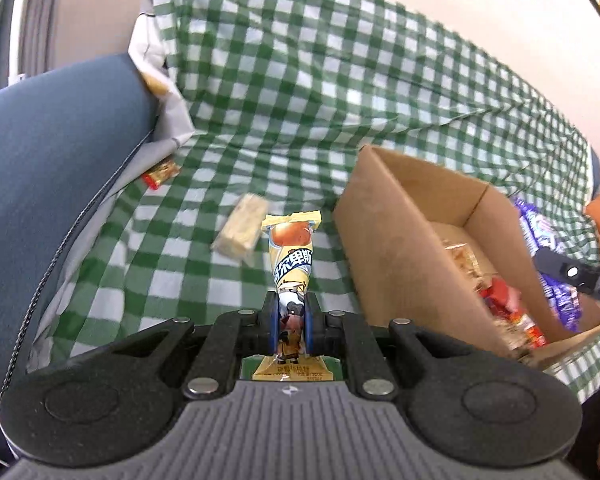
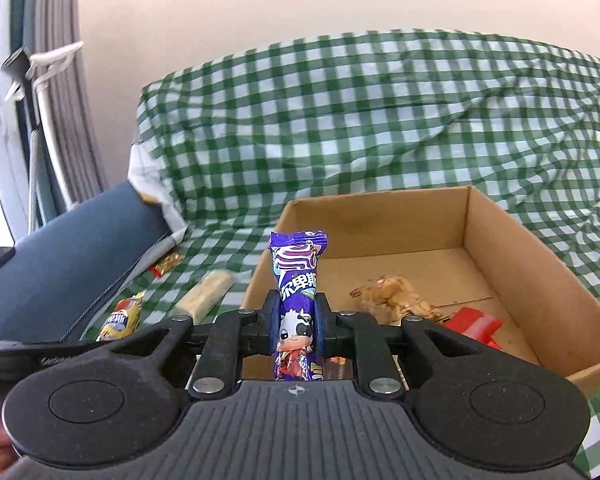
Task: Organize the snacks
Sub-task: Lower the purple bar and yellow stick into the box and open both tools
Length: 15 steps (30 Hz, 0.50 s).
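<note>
My left gripper (image 1: 290, 312) is shut on a yellow snack packet (image 1: 292, 256) that sticks up above the checked cloth, left of the cardboard box (image 1: 384, 216). My right gripper (image 2: 297, 316) is shut on a purple snack packet (image 2: 298, 264), held over the near left edge of the cardboard box (image 2: 512, 256). That purple packet (image 1: 540, 236) and part of the right gripper also show at the right of the left wrist view. Inside the box lie a tan wrapped snack (image 2: 396, 296) and a red packet (image 2: 476, 322). The yellow packet (image 2: 120, 320) appears at the left of the right wrist view.
A pale wafer bar (image 1: 240, 228) and a small red-and-gold candy (image 1: 162, 174) lie loose on the green checked cloth (image 1: 300, 92). A blue cushion (image 1: 52, 168) rises on the left. A white bag (image 1: 156, 64) leans at the back.
</note>
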Each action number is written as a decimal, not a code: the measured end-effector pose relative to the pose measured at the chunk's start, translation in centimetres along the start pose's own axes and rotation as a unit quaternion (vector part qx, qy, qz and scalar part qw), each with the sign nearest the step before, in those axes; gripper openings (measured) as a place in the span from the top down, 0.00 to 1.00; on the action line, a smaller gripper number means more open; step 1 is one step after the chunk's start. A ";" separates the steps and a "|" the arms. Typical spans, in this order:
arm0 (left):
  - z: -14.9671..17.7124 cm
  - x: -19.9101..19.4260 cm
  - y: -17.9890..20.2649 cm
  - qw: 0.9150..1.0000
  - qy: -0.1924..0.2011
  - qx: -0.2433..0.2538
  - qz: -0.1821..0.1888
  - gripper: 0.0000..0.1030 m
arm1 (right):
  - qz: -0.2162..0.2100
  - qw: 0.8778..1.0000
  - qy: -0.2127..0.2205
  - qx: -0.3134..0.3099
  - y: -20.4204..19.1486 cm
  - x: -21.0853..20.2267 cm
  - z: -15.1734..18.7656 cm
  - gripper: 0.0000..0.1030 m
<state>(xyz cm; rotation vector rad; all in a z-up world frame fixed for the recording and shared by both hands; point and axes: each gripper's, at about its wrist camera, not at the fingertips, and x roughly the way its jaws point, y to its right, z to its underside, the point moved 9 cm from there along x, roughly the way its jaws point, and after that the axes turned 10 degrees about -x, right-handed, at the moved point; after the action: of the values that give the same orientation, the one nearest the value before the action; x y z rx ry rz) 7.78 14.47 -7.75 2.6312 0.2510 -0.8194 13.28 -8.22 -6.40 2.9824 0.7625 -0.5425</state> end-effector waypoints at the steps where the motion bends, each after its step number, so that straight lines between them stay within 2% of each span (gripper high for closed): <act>1: -0.4 -0.2 0.4 1.000 0.000 -0.005 0.005 0.88 | 0.004 1.000 0.002 0.003 0.3 0.0 0.0 0.83; 7: -3.4 -0.6 4.5 1.000 0.007 -0.005 0.028 0.88 | 0.040 0.999 0.008 0.028 2.7 0.1 -0.1 0.83; 15: -6.5 -0.3 14.2 0.995 0.025 0.039 0.090 0.88 | 0.104 0.993 0.024 0.057 6.1 -0.1 -0.1 0.83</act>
<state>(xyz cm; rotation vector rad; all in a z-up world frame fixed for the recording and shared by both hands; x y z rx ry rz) 14.71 4.05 1.54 2.7006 -0.0051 -0.7174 16.08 -13.61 -6.73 3.1395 0.4274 -0.5216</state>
